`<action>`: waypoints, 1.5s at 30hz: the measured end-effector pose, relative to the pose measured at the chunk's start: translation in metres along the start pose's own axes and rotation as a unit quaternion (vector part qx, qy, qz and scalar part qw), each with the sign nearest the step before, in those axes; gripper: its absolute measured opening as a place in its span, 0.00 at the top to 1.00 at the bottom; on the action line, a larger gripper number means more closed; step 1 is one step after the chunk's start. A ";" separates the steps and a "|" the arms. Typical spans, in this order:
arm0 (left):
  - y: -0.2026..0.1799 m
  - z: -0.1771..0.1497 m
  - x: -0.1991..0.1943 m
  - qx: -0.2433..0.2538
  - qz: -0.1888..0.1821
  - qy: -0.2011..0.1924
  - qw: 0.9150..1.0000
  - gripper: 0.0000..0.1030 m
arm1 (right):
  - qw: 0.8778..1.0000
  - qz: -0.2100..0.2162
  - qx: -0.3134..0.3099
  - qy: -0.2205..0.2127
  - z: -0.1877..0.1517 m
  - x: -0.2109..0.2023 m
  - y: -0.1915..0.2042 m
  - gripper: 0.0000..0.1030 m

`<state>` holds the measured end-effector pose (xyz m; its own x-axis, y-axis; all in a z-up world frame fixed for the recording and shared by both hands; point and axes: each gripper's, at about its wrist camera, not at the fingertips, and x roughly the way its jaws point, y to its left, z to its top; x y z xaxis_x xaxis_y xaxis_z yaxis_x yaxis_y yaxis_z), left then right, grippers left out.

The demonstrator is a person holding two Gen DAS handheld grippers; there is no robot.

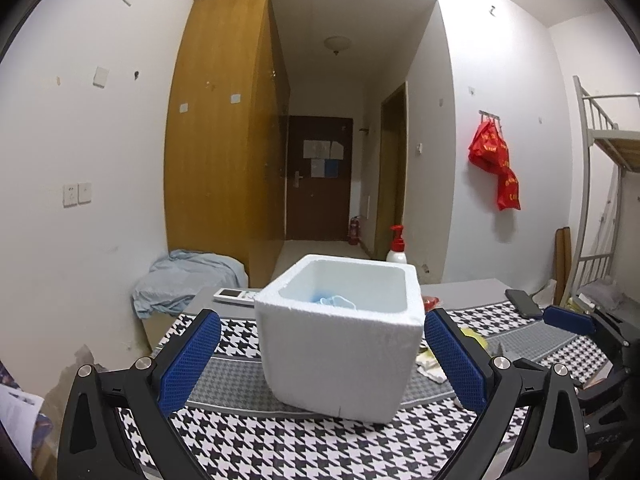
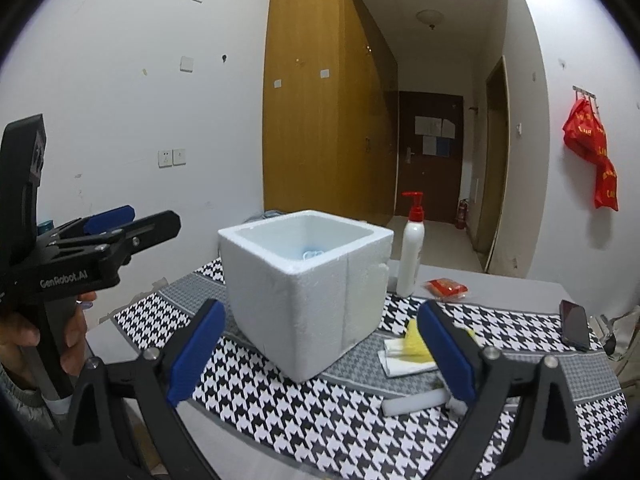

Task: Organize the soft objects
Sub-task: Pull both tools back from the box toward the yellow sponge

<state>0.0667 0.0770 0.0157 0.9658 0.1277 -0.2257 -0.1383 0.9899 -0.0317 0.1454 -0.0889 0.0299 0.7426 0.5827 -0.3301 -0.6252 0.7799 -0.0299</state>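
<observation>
- Right now the white foam box (image 2: 308, 292) is standing upright on the houndstooth cloth (image 2: 280, 412) that is covering the table (image 2: 520, 292), and it is sitting almost dead ahead of both pairs of jaws.
- Something pale blue and soft (image 1: 334, 302) is already lying at the bottom of the box; what it is I cannot tell.
- The soft things that are still waiting outside are lying to the right of the box: a yellow sponge (image 2: 416, 340) is resting on a folded white cloth (image 2: 400, 360), and a white foam roll (image 2: 412, 402) is lying nearer, with its long axis running roughly across the right wrist view.
- The right gripper (image 2: 320, 356) is holding its jaws about as wide as they go, with nothing between the pads. Its right pad is sitting in front of the sponge and the near end of the roll, so those pieces are lying just beside that jaw, lower right of the box.
- The left gripper (image 1: 322, 360) is also standing wide open and empty, with the box framed between its pads; the sponge pile is only peeking out behind its right pad.
- Judging from this, the right hand is the nearer one to the loose pieces, and the coming move is looking like a small swing rightward and down, not a reach forward.
</observation>
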 end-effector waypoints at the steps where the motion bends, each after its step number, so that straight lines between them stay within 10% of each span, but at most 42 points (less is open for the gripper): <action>1: -0.001 -0.004 -0.002 0.003 0.001 -0.002 1.000 0.01 | 1.000 -0.003 -0.003 0.000 -0.003 -0.001 0.002 0.04; 45: -0.154 -0.034 0.069 0.081 -0.183 0.074 0.977 0.01 | 0.962 -0.236 0.126 0.048 -0.057 -0.043 -0.140 0.04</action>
<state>0.1471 -0.0684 -0.0280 0.9000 -0.2348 -0.3672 0.2583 0.9659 0.0154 0.1870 -0.2359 -0.0054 0.8963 0.1362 -0.4220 -0.1371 0.9901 0.0285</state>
